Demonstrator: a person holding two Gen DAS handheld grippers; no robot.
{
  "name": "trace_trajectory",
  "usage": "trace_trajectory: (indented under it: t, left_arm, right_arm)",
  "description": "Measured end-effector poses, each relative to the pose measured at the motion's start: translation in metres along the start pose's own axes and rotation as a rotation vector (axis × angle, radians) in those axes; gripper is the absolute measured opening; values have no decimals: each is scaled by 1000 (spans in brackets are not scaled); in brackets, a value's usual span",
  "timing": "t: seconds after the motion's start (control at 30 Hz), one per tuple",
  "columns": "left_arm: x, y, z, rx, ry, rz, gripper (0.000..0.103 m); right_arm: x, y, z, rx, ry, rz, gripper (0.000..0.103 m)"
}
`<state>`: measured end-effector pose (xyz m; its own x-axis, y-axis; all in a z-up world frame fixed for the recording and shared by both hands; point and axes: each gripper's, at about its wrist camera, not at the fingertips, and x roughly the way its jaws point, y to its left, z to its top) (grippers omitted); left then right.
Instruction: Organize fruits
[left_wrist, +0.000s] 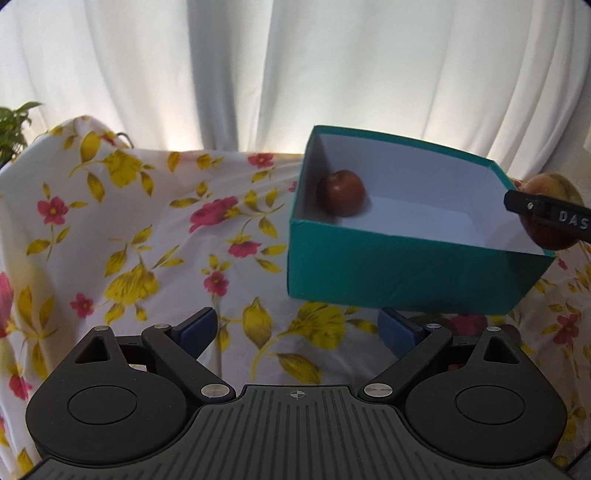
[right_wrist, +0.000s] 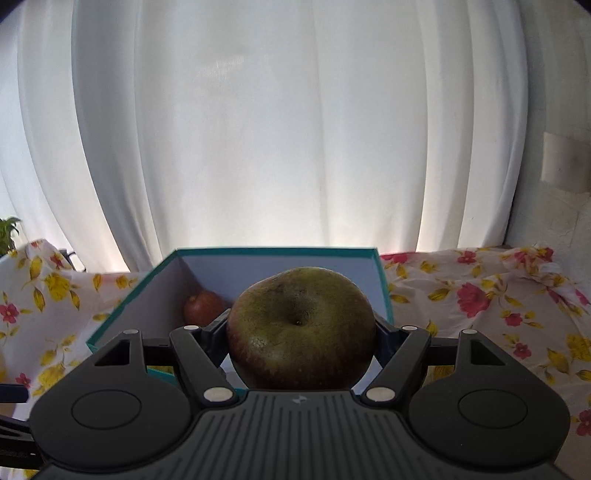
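Observation:
A teal box (left_wrist: 406, 273) with a white inside stands on the flowered cloth, and one small red apple (left_wrist: 341, 192) lies in its far left corner. My left gripper (left_wrist: 297, 330) hovers open over the cloth in front of the box, nothing between its blue pads. My right gripper (right_wrist: 301, 332) is shut on a large green-brown apple (right_wrist: 301, 328), held just above the near edge of the teal box (right_wrist: 127, 302); the small red apple (right_wrist: 203, 308) shows behind it. In the left wrist view the held apple (left_wrist: 550, 214) appears at the box's right corner.
The flowered cloth (left_wrist: 147, 229) covers the whole table and hangs in folds. White curtains (right_wrist: 295, 129) close off the back. A green plant (left_wrist: 13, 129) stands at the far left edge. Rumpled cloth (right_wrist: 517, 295) lies to the right of the box.

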<state>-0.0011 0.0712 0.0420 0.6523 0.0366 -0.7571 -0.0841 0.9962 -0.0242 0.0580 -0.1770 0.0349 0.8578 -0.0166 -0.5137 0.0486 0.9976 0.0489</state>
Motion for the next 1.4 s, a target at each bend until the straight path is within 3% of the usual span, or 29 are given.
trace_trajectory:
  t: [0.17,0.67,0.77,0.9,1.03,1.13,1.4]
  left_arm:
    - [4,0,-10,-4,16,-2,97]
    - [25,-44,-36,127,88,-108,97]
    - [30,-48,-35,130,98,-121,97]
    - [31,-57,-31,133,74,-144,97]
    - [36,-70,-25,141,48,-188,97]
    - [46,-81,-20,135,56,-210,97]
    - [74,-105,-16,183,80,-178,97]
  right_arm:
    - [26,-1,-9,-15,52,-16,73]
    - [41,-3,-6,-70,62,-10,73]
    - [35,-2,-1,-76,36,-6,75]
    - [9,-8,2,-35,-2,8,88]
    - [-26,-17,-7,-18,-48,3,92]
    - [-44,-26,-18,-3,-53,-22,93]
    - [-60,-45,-39,36,-19,-60,93]
